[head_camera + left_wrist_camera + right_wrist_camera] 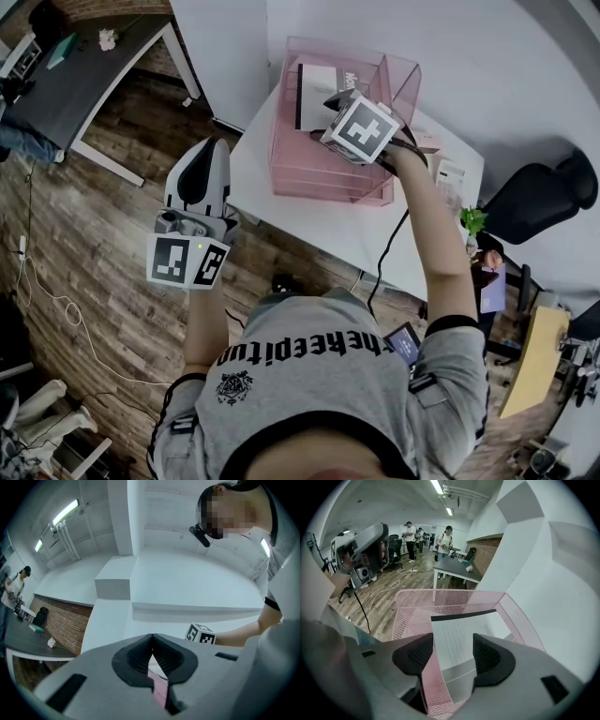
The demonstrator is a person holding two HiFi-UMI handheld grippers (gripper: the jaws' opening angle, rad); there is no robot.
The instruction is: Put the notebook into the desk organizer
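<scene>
Pink mesh organizer (323, 178) is receiving the notebook (457, 639), which is lying inside its top compartment with the black spine at the far end. The right gripper (451, 657) is hovering over the organizer's near rim, its jaws standing wide apart and straddling the notebook's width; whether the pads are touching its edges cannot be told. Judged step: release and seating. Confirm the notebook is resting fully within the walls, then lift straight away without dragging it. The left gripper (151, 658), well clear of the organizer, is closed and holding nothing.
</scene>
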